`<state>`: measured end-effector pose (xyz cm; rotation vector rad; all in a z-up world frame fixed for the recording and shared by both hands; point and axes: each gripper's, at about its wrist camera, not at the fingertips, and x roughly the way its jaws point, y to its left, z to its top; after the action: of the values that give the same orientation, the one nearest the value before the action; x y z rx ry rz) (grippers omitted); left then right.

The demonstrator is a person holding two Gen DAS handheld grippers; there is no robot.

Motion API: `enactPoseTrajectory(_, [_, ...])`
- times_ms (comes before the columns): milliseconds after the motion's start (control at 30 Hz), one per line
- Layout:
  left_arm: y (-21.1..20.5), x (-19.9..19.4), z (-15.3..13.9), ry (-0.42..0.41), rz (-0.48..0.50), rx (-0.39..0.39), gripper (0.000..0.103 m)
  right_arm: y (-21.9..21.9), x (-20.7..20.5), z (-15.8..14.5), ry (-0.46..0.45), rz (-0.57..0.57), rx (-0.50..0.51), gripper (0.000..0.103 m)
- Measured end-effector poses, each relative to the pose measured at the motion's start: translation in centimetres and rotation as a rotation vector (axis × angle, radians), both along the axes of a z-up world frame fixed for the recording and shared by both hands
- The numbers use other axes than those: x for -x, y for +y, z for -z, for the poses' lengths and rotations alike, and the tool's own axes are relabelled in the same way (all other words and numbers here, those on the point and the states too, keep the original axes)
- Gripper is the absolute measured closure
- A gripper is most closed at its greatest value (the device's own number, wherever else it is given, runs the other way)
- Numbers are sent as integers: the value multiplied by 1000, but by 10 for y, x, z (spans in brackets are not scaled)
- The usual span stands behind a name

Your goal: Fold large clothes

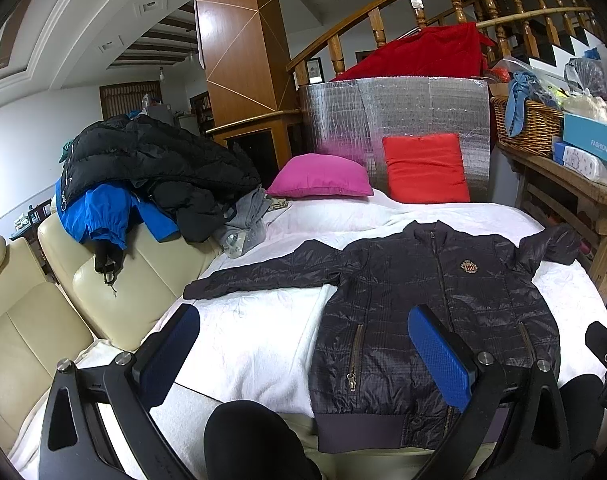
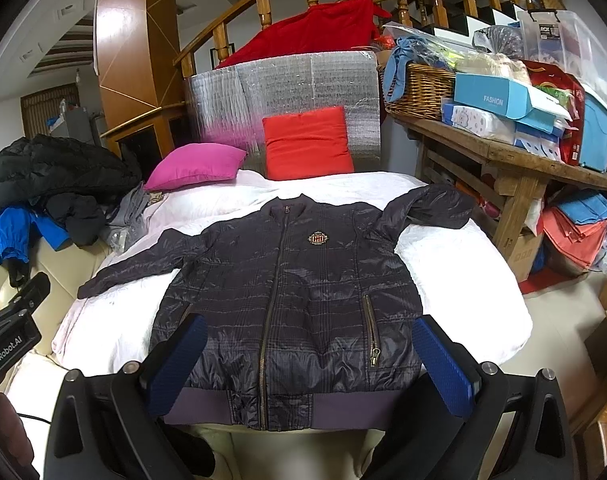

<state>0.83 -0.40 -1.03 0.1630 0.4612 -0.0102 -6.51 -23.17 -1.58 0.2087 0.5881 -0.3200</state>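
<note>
A dark quilted zip jacket (image 1: 435,300) lies flat, front up, on a white-covered bed (image 1: 263,344), both sleeves spread out sideways. It also shows in the right wrist view (image 2: 295,296), with its hem toward me. My left gripper (image 1: 303,344) is open and empty, held above the bed near the jacket's left hem corner. My right gripper (image 2: 311,356) is open and empty, held above the jacket's lower half, its blue pads (image 2: 443,368) either side of the hem.
A pile of dark and blue coats (image 1: 143,176) lies on cream seats (image 1: 43,320) at left. A pink cushion (image 1: 321,176) and a red cushion (image 1: 425,168) sit at the bed's far end. A cluttered wooden table (image 2: 515,160) stands at right.
</note>
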Motion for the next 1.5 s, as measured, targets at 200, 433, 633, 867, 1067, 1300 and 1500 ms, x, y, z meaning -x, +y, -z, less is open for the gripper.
enactPoseTrajectory(200, [0,0,0,3,0,0,0,-1,0,1,1,0,-1,0])
enactPoseTrajectory(433, [-1,-3,2,13,-3,-7,0,-4,-4,3,10,0,-9,0])
enactPoseTrajectory(633, [-6,-15,7,29,-10,-17,0,-9,-14,7,20,4,-19,0])
enactPoseTrajectory(867, [-20,-41,22,80,-10,-48,0,-27,-39,23,55,20,-46,0])
enactPoseTrajectory(1067, [-41,-93,48,186,32,-44,0,-63,-71,38,66,55,-78,0])
enactPoseTrajectory(1300, [-99,-219,158,502,97,-103,0,-206,-124,69,-52,184,-360,0])
enactPoseTrajectory(1500, [-138,-286,220,576,84,-137,0,-339,-169,111,-151,318,-625,0])
